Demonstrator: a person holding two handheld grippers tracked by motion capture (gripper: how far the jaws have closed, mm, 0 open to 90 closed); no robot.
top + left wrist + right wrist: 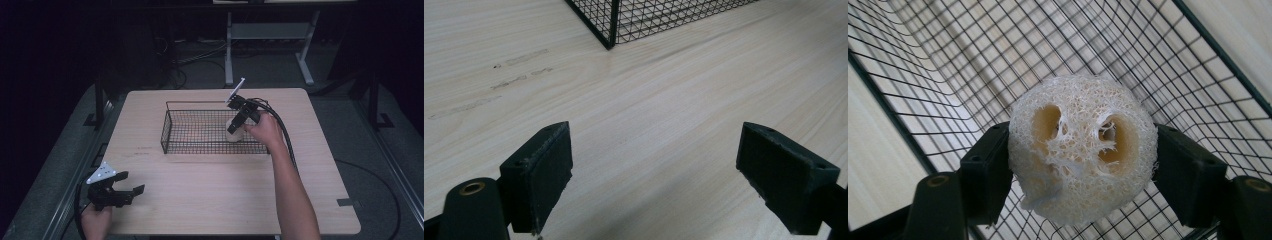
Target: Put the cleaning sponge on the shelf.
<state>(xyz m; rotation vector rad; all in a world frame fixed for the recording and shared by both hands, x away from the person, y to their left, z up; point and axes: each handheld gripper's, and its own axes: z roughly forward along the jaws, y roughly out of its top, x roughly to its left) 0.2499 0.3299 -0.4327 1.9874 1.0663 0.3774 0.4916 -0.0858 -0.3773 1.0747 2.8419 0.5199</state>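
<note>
Nearest to us, the left gripper (pixel 131 191) lay low by the table's (pixel 210 200) near left corner, our left hand (pixel 96 220) behind it at the edge, jaws spread wide with nothing between them. In the left gripper view its pads (pixel 540 172) stood well apart over bare wood, and a corner of the basket (pixel 611 25) showed far ahead. A broad stretch of open tabletop lay between that gripper and the basket (pixel 167 131).

Farther off, our right forearm (pixel 292 190) reached up from the near edge at a slant, the right hand (pixel 265 130) above the basket's right end. The right gripper (pixel 235 125) pointed down and leftward into the basket, its plate tilted up toward the far rim.

The jaws pinched the loofah (pixel 233 131), a pale round piece, inside the basket's right end near the front wall. From the high view we could not tell whether it touched the mesh floor.

The right gripper view gave what the high view could not: the loofah (pixel 1082 155) gripped on both sides, two hollow channels in its fibrous face, and the wire walls close around it.
</note>
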